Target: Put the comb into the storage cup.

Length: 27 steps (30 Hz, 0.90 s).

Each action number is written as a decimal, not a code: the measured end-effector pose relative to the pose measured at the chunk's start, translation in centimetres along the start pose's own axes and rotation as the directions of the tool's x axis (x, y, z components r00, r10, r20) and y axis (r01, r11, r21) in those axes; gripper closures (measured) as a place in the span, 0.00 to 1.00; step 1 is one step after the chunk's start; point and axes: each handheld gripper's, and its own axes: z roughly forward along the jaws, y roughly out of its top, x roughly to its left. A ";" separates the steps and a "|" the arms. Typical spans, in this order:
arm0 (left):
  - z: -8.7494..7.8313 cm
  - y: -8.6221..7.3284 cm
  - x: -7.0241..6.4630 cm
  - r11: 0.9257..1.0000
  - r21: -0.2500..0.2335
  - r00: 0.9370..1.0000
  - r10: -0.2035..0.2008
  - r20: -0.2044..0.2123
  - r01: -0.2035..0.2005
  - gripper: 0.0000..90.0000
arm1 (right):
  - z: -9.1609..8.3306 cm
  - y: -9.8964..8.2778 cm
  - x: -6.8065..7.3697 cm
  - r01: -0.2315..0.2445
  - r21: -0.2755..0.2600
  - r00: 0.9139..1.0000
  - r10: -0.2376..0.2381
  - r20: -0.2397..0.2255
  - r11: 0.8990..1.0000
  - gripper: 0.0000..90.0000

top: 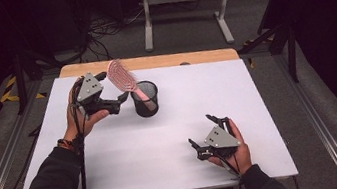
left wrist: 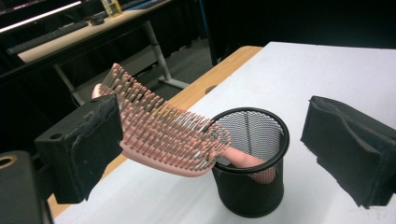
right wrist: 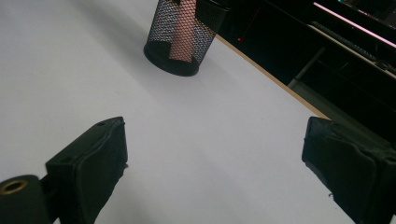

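Left claw [top: 117,95] gapes beside hairbrush [top: 121,76] over white table [top: 217,97].

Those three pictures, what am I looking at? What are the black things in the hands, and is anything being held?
No robot here: a person at a table holds a hand-operated tool in each hand, ending in two-jawed tongs. The high view looks down from above the person. There the left tongs are beside a black mesh cup, and the right tongs wait nearer the person. The other two pictures come from small cameras riding on each tool, looking out between its black jaws.

A pink hairbrush stands in the cup, handle down, its bristle head leaning out over the rim. In the left gripper view the jaws stand wide apart, one close by the brush head; whether it touches, I cannot tell. Nothing is gripped. The right tongs are open too, over bare white table.
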 end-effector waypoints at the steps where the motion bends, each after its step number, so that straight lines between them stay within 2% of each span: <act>1: -0.1 0.0 -0.1 1.000 0.002 1.000 0.004 0.000 -0.004 0.07 | 0.0 0.0 0.0 -0.002 -0.002 1.000 0.002 0.000 1.000 0.08; 11: -0.9 -0.5 -1.1 0.999 -0.014 0.999 0.036 0.021 -0.035 0.07 | -0.1 0.0 -0.1 -0.007 -0.008 1.000 0.007 0.003 1.000 0.08; 25: -1.6 -1.6 -2.5 0.999 -0.031 0.998 0.036 0.053 -0.034 0.07 | -0.3 0.0 -0.2 -0.027 -0.033 1.000 0.027 -0.002 0.999 0.07; 27: -1.7 -1.7 -2.7 0.998 -0.034 0.997 0.047 0.053 -0.046 0.07 | -0.3 0.1 -0.3 -0.030 -0.036 1.000 0.030 -0.001 0.999 0.07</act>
